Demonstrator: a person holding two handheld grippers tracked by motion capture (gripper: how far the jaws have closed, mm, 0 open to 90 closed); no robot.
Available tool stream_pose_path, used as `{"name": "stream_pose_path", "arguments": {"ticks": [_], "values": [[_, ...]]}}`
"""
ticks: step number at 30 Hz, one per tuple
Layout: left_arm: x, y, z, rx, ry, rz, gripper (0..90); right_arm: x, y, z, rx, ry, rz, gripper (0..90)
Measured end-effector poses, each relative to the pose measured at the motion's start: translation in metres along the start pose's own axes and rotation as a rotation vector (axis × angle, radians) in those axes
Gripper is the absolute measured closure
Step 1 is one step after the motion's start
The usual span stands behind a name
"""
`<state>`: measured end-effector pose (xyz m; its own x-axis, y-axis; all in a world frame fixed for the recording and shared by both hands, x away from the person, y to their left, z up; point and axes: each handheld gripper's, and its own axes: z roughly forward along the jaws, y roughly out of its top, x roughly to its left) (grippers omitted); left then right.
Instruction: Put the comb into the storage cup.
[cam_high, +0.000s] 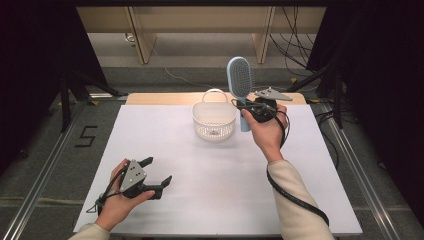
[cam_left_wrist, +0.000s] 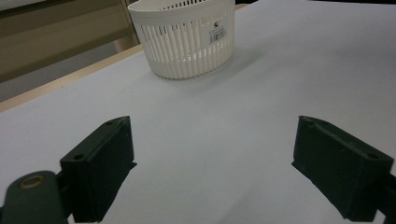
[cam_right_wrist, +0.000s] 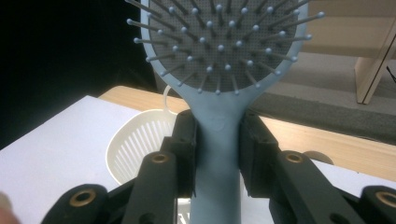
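A light blue hairbrush (cam_high: 240, 80) stands upright in the air just right of a white slatted basket (cam_high: 214, 120). My right gripper (cam_high: 246, 106) is shut on its handle, head up and bristles toward the camera. In the right gripper view both black jaws press the brush handle (cam_right_wrist: 217, 154), and the basket (cam_right_wrist: 135, 144) sits below and to the left. My left gripper (cam_high: 159, 172) rests low near the table's front left, open with nothing between its jaws. In the left gripper view the basket (cam_left_wrist: 187, 39) stands far ahead.
The white tabletop (cam_high: 190, 165) spreads between the two hands. A wooden strip (cam_high: 165, 98) runs along its far edge. Beyond it are wooden furniture legs (cam_high: 142, 40) and cables (cam_high: 295, 45) on the floor. Dark curtains close in both sides.
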<state>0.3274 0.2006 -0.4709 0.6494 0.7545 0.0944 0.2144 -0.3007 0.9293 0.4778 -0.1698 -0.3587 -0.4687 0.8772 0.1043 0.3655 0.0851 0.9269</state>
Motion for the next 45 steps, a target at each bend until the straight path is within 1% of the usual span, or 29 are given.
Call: {"name": "stream_pose_path", "arguments": {"ticks": [45], "values": [[0.000,0.000,0.000,-0.006,-0.002,0.001,11.9,0.012,0.011,0.013,-0.007,0.020,-0.019,70.4]]}}
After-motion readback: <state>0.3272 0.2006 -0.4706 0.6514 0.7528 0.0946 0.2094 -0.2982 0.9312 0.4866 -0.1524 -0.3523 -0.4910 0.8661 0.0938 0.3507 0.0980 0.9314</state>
